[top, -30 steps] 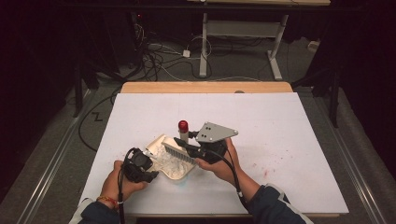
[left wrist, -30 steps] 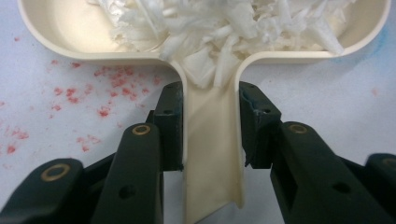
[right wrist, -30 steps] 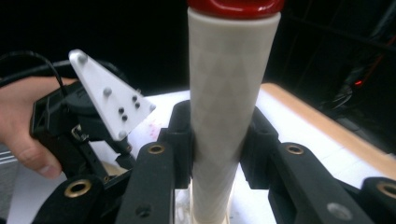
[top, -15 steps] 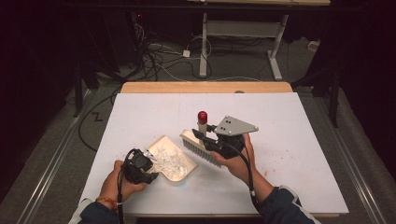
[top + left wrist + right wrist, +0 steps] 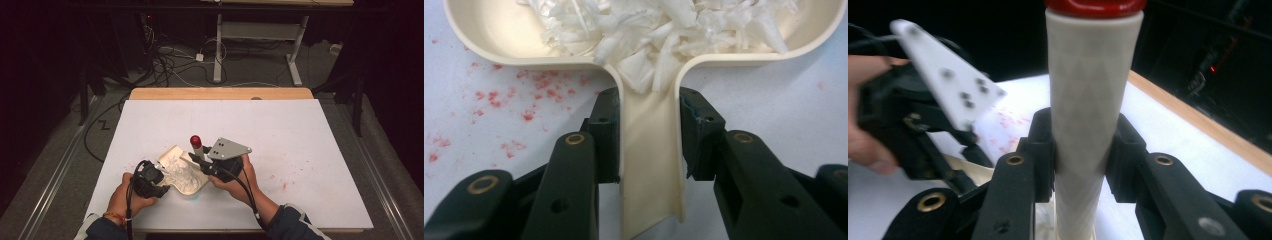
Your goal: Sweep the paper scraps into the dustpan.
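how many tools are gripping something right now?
2. The left tool is clamped on the handle of the cream dustpan, which holds white shreds. The right tool is clamped on the white, red-capped brush handle.

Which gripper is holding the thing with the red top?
The right gripper, clamped on the white brush handle with its red cap. The left gripper holds the cream dustpan instead.

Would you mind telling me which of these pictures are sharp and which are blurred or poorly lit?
High view: the white table is evenly lit, the room around it nearly black. Left gripper view: crisp on the cream dustpan and its white shreds. Right gripper view: the brush handle is fairly sharp, while the left tongs are motion-blurred, the background dark.
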The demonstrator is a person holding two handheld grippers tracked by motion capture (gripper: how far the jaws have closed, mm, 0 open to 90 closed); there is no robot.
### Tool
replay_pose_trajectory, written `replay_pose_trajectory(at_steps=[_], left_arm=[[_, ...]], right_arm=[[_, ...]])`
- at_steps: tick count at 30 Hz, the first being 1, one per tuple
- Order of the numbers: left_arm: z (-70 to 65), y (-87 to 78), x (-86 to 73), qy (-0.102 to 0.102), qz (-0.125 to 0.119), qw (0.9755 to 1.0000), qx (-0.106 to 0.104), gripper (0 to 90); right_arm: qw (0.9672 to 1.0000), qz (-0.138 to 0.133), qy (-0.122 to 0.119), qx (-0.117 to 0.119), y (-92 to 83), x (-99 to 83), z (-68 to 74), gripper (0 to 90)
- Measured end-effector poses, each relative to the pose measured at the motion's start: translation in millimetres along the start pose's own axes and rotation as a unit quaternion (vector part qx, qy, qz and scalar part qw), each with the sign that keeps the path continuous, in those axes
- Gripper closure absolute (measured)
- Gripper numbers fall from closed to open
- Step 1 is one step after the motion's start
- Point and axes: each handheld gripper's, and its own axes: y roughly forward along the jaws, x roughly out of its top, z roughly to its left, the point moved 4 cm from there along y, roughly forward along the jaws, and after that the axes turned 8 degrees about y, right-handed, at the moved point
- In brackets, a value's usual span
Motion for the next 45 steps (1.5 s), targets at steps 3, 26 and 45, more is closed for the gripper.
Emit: replay_pose_trajectory(at_steps=[3,26,45], left_arm=[[-0.5,-0.5,-0.5,0.0,0.001,1.0,-0.001,62.9],[0.2,-1.4,-0.6,0.003,0.006,1.0,-0.005,63.0],[-1.1,-6.7,-10.3,-0.001,0.007,0.9999,-0.011,63.1]], right_arm=[[0.9998,-0.011,0.002,0.014,-4.3,7.6,3.9,69.9],[0.9987,-0.002,-0.034,-0.038,27.6,-1.9,-28.5,69.7],[0.9987,-0.036,-0.034,-0.008,-25.6,26.2,-14.2,69.9]])
